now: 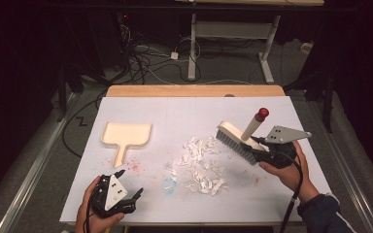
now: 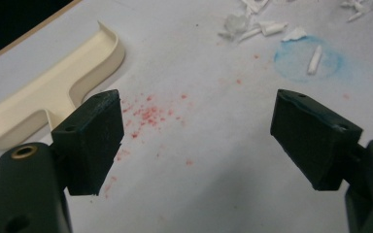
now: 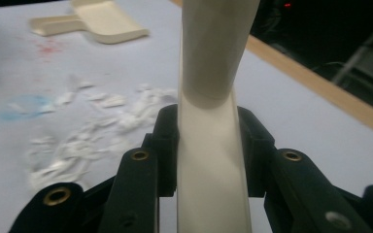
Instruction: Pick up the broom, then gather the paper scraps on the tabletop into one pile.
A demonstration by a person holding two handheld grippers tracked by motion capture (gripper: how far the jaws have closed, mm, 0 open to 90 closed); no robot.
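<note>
A cream hand brush (image 1: 238,137) with grey bristles and a red-tipped handle rests its bristles on the table at the right edge of a pile of white paper scraps (image 1: 201,162). My right gripper (image 1: 258,150) is shut on the brush's cream body (image 3: 209,160); the jaws press it from both sides. The cream dustpan (image 1: 125,136) lies flat at the left, its handle toward me. My left gripper (image 1: 128,187) sits near the front left edge, open and holding nothing, its fingers (image 2: 94,138) wide apart over the white surface, the dustpan (image 2: 53,92) ahead and to their left.
The white sheet (image 1: 175,116) covers a wooden table (image 1: 194,91). Red specks (image 2: 150,114) and a blue ring stain (image 2: 308,60) mark the sheet near the scraps. Desk legs and cables (image 1: 150,58) lie on the floor beyond the far edge.
</note>
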